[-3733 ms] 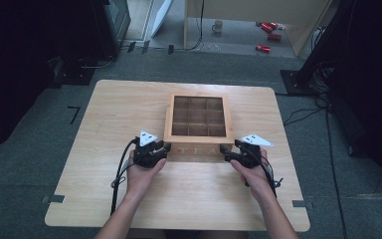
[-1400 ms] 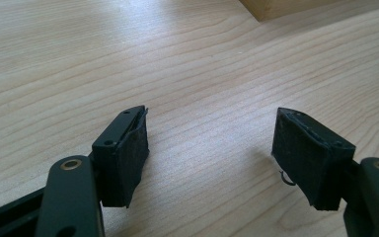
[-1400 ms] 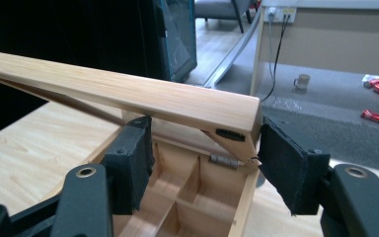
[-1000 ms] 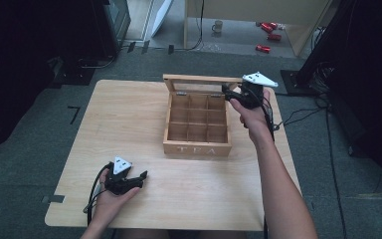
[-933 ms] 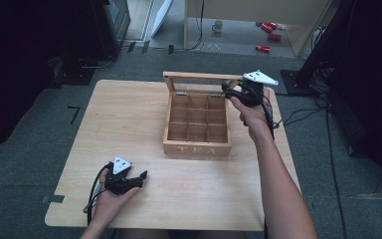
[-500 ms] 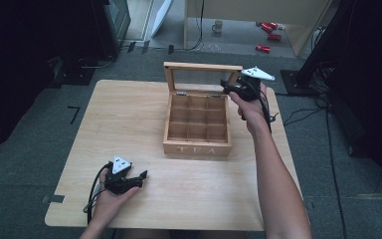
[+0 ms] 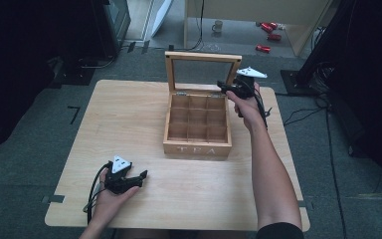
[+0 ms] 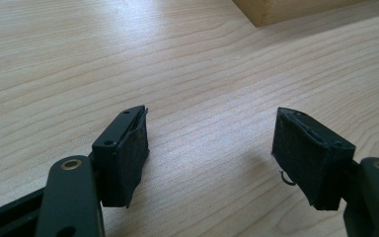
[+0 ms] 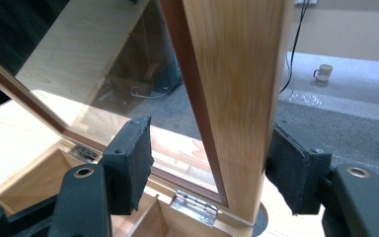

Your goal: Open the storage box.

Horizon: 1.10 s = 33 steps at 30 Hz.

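Left gripper (image 7: 140, 176): my near tool, resting on the table (image 7: 129, 114) at its front left, jaws spread, nothing between them.
Tea box (image 7: 197, 124): mid-table, nine empty compartments, well apart from that gripper.
Right gripper (image 7: 225, 85): jaws straddle the lid frame's right post (image 9: 237, 98); one pad touches it, the other stands off, so not a firm pinch.
Lid (image 7: 203, 71): upright on its hinge (image 9: 195, 207).
Step, as I judge it: ease the lid just past vertical before letting go, lest it fall shut.

Pale matt wooden table (image 7: 129, 124), wooden tea box (image 7: 197, 130) with glossy glass lid (image 7: 203, 73), metal hinges (image 9: 195, 208).
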Motion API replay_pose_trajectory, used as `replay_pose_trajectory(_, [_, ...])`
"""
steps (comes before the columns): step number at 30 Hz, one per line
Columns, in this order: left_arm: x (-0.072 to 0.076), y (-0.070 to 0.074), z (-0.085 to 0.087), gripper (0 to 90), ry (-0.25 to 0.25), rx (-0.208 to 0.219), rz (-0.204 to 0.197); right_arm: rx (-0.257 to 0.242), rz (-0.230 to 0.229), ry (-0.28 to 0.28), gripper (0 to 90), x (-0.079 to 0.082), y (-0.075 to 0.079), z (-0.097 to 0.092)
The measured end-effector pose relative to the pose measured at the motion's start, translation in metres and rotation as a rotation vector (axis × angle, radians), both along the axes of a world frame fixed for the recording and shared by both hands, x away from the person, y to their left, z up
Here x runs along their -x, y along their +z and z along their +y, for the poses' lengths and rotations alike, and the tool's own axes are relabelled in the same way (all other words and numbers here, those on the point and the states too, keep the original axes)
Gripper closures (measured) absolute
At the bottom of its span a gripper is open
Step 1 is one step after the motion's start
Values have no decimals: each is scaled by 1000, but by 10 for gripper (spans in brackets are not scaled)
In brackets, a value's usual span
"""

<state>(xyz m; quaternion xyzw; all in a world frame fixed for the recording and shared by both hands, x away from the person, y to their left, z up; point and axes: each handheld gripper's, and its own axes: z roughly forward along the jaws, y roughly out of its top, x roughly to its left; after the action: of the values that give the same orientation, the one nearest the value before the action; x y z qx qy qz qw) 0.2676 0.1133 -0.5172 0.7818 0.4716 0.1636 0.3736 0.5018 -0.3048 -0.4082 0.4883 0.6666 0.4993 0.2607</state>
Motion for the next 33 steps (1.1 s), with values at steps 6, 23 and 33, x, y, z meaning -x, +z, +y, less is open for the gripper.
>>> replay_pose_trajectory(6, [0, 0, 0, 305, -3, 2, 2, 60, 42, 23, 398, -9, -24, -1])
replay_pose_trajectory(23, [-1, 0, -1, 309, 0, -1, -1, 88, 20, -23, 667, -16, -32, -12])
replay_pose_trajectory(33, [-1, 0, -1, 311, 1, 1, -2, -6, 47, -95, 670, -22, -39, -10])
